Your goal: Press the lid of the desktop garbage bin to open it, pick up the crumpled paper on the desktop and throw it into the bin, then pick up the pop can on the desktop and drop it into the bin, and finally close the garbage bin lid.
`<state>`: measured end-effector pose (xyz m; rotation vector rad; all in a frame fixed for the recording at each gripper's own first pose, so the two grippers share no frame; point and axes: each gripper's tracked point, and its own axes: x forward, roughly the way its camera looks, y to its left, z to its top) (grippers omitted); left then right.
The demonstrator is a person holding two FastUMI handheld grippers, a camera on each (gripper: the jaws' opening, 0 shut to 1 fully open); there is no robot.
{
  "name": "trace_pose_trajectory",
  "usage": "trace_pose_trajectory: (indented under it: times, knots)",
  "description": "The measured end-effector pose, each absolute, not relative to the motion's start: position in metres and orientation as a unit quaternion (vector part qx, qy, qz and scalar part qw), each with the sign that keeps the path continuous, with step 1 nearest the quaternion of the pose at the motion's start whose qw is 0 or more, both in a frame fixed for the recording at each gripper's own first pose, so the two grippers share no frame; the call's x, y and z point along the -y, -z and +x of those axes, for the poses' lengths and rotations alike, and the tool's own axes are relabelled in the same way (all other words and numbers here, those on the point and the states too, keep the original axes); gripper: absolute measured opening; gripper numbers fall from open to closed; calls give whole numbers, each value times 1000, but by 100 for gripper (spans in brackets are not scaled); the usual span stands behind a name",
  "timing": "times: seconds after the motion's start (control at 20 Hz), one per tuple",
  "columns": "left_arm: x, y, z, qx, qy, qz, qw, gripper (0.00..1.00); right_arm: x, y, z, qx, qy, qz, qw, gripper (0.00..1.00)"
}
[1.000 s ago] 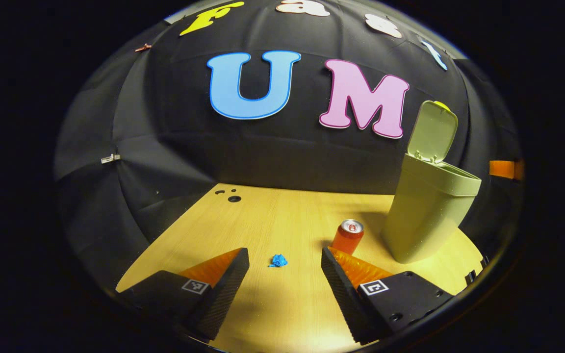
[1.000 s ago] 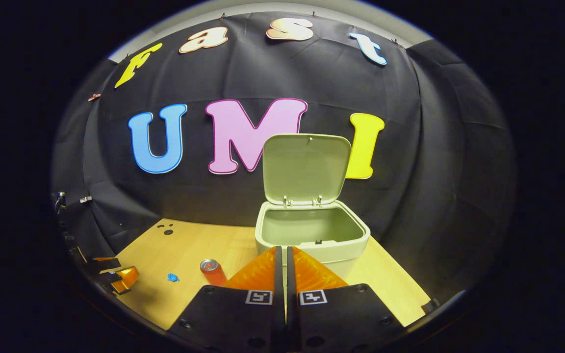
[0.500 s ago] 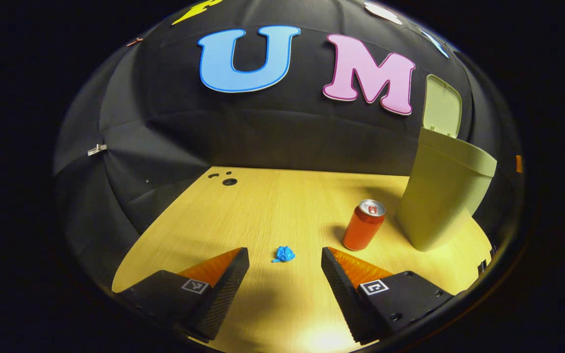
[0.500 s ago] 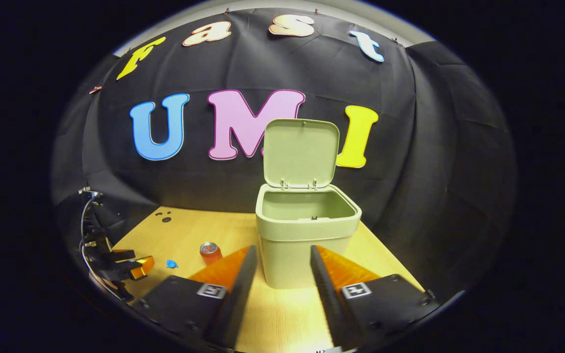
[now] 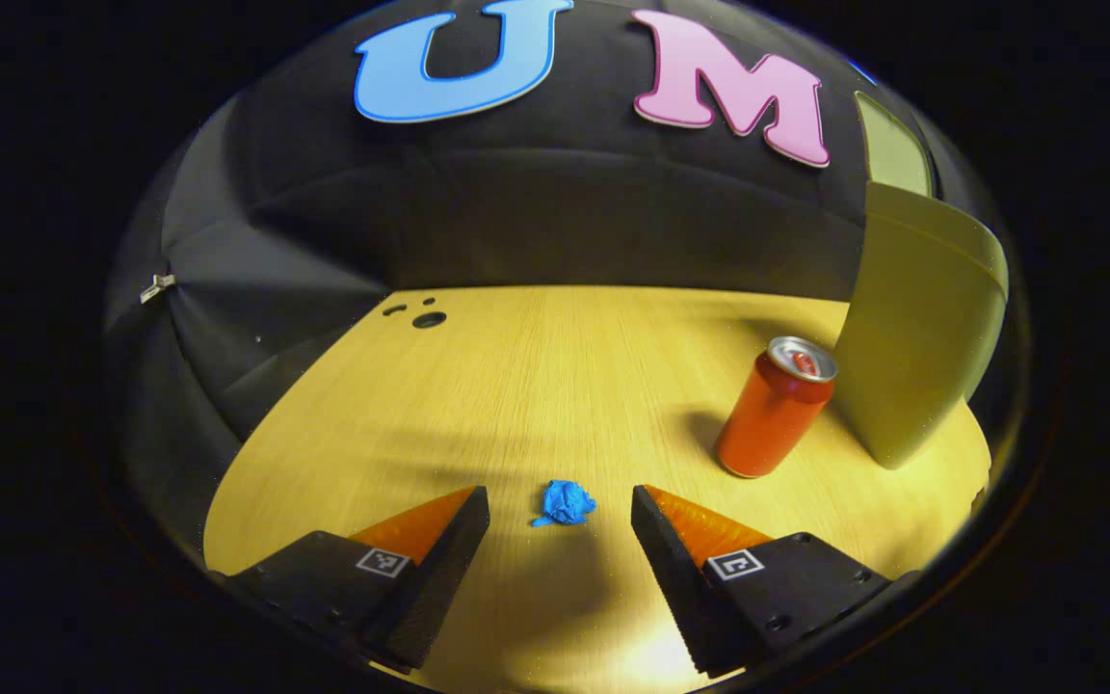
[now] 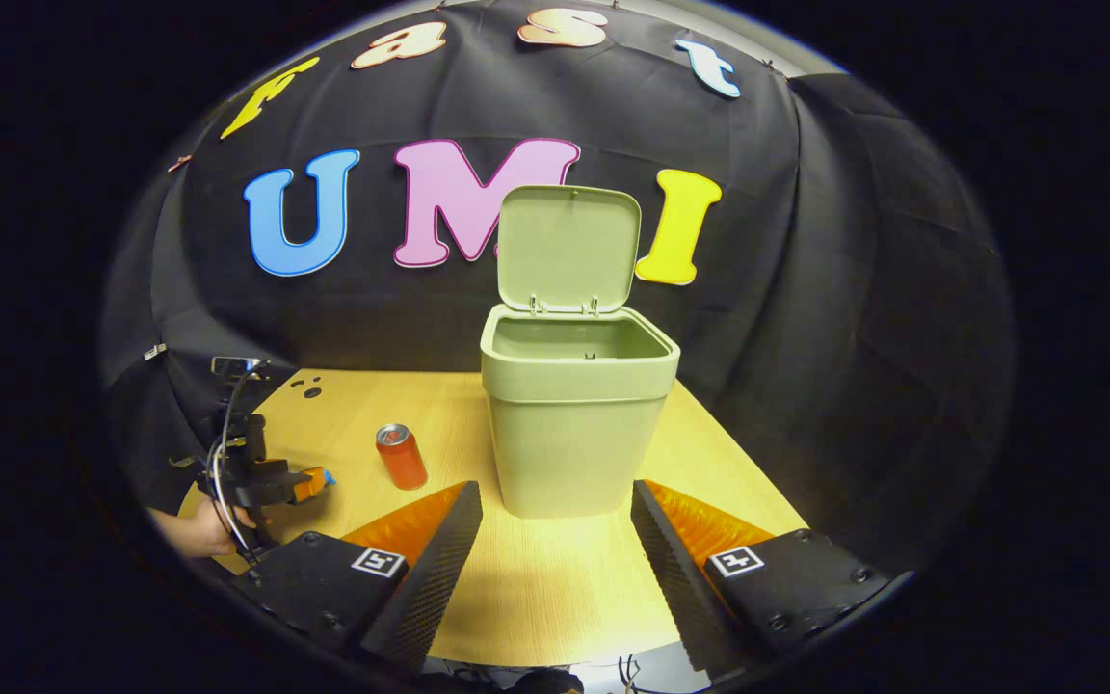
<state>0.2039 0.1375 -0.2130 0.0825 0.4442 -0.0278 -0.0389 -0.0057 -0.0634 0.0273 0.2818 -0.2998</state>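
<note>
A small blue crumpled paper lies on the wooden desktop, right between the tips of my open left gripper, which hangs low over it without touching. An orange pop can stands upright to the right, close beside the pale green bin. In the right gripper view the bin stands in the middle with its lid raised upright, the can to its left. My right gripper is open in front of the bin, apart from it. The left gripper and the hand holding it show at the far left.
The desktop's back left corner has a few small dark holes. The black cloth wall stands close behind the bin. The table's front edge lies just under my right gripper. Bare wood stretches left of the can.
My left gripper has come down and forward, so the blue paper now sits between its tips. My right gripper went from shut to open and drew back from the bin.
</note>
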Motion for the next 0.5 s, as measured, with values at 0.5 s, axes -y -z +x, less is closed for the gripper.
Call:
trace_pose_trajectory:
  times: [0.5]
  knots:
    - [-140,249,234,-252,18,51,966,94,1,76,-50,-165,157,11,974,98]
